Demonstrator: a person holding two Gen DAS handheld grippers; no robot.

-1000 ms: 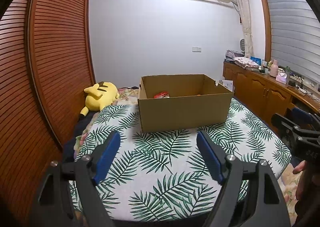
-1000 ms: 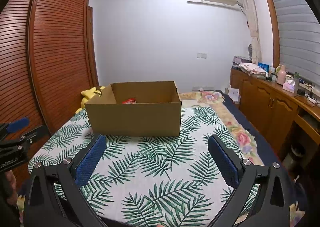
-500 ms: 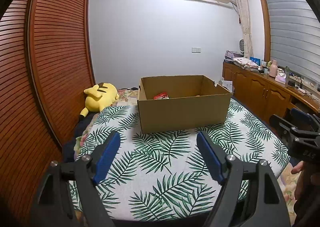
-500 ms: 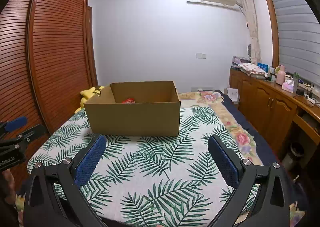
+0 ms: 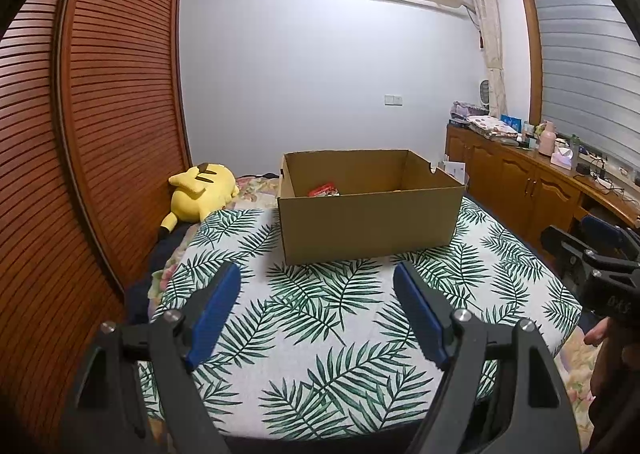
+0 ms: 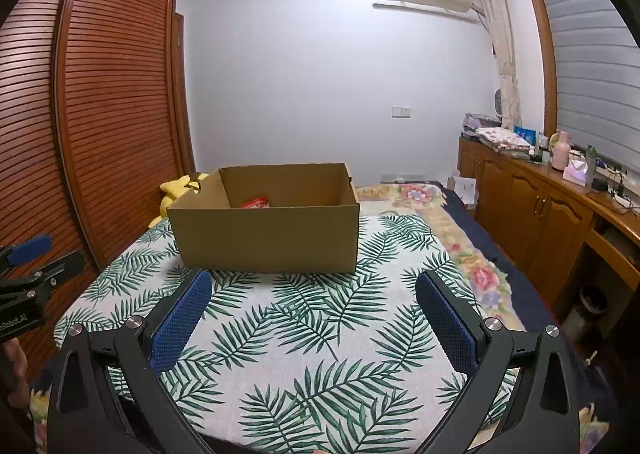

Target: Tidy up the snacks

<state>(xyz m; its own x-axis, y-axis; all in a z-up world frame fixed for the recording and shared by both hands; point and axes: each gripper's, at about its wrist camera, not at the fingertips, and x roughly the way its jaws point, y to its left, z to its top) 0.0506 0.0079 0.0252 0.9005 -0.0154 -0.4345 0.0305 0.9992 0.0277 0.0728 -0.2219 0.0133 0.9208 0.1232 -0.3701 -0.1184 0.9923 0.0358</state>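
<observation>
An open cardboard box stands on the palm-leaf cloth on the bed; it also shows in the right wrist view. A red snack packet lies inside it, also seen from the right. My left gripper is open and empty, held above the cloth short of the box. My right gripper is open and empty, likewise short of the box. Each gripper shows at the edge of the other's view, the right one and the left one.
A yellow plush toy lies left of the box by the slatted wooden wardrobe. A wooden cabinet with clutter runs along the right wall. A flowered blanket covers the bed's right side.
Both grippers have drifted slightly back from the box; the view has shifted a little. Jaws stay open and empty.
</observation>
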